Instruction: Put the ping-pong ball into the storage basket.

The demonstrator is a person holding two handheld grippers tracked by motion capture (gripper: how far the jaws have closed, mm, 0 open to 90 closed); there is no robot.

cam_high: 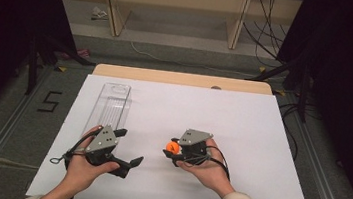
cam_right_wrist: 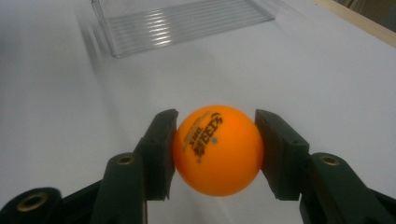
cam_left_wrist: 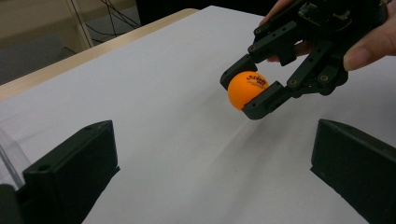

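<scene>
An orange ping-pong ball [cam_right_wrist: 217,149] with dark print sits between the two black pads of my right gripper [cam_right_wrist: 215,151], which is shut on it. In the high view the ball [cam_high: 173,147] hangs just above the white sheet near the table's middle, at the tip of the right gripper [cam_high: 171,153]. My left gripper [cam_high: 128,149] rests at the lower left with its jaws wide apart and nothing between them. From the left gripper view the ball [cam_left_wrist: 247,88] and the right gripper [cam_left_wrist: 250,88] show ahead, beyond my own open left gripper [cam_left_wrist: 215,163].
A long clear plastic tray [cam_high: 110,106] lies on the white sheet [cam_high: 242,122] at the left, just beyond the left hand; its ribbed floor [cam_right_wrist: 187,23] shows ahead of the ball. The wooden table edge [cam_high: 182,78] runs along the back.
</scene>
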